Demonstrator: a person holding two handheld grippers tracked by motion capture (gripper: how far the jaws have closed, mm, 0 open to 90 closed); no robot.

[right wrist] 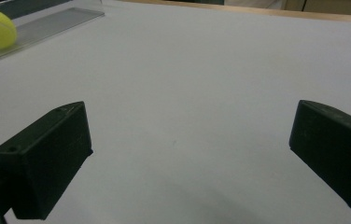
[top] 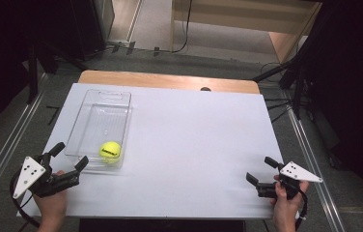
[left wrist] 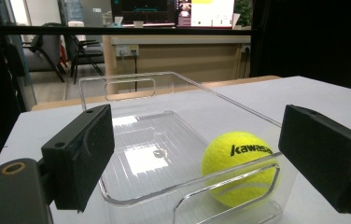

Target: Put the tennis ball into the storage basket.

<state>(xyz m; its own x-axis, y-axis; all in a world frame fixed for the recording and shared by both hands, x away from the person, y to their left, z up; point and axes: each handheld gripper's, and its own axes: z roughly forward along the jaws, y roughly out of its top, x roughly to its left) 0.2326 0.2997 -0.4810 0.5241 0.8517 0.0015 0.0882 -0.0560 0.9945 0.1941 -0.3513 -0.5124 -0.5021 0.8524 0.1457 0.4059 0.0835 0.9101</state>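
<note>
High view: the ball lies in the near end of the clear bin on the desk; the left gripper sits just before it, fingers released. Left gripper view: rise over the near wall, then close squarely on the ball. Right gripper view: the right gripper is released over bare desk; keep it clear.

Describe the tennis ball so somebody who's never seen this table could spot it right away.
Start at the white table and find the clear plastic bin lying on its left half. The tennis ball sits inside that bin at the near end, just beyond the open left gripper. It is bright yellow with black lettering, the one vivid, round thing there.
</note>
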